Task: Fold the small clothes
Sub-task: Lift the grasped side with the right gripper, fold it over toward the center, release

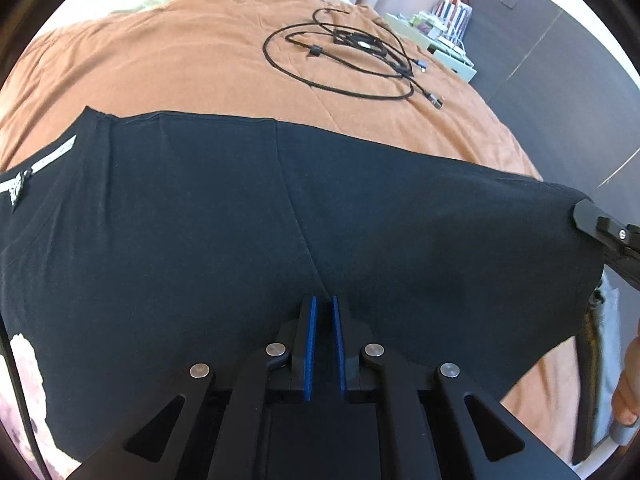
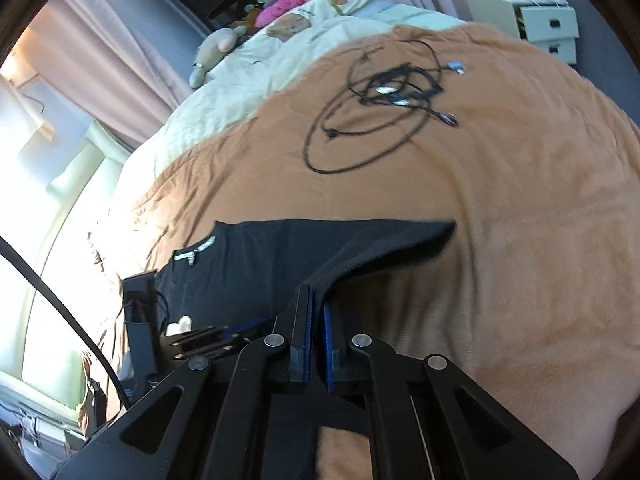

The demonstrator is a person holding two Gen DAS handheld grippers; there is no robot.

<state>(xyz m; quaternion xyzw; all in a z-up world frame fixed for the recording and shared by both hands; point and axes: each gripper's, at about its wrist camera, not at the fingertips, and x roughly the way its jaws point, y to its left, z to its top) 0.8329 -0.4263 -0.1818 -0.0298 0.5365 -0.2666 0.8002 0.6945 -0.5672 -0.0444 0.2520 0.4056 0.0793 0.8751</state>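
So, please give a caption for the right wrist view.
Right tool shut on the lifted edge of a black garment over an orange blanket.

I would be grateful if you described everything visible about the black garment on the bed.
The black garment is a soft, knit-looking dark top with a white printed graphic near its left side and a stitched seam running down its middle. It lies spread on the orange bedspread, mostly flat. The left gripper is shut on its near edge, and the right gripper is shut on its right-hand corner, which is lifted clear of the bedspread and casts a shadow. The coiled black cable lies apart, beyond it.
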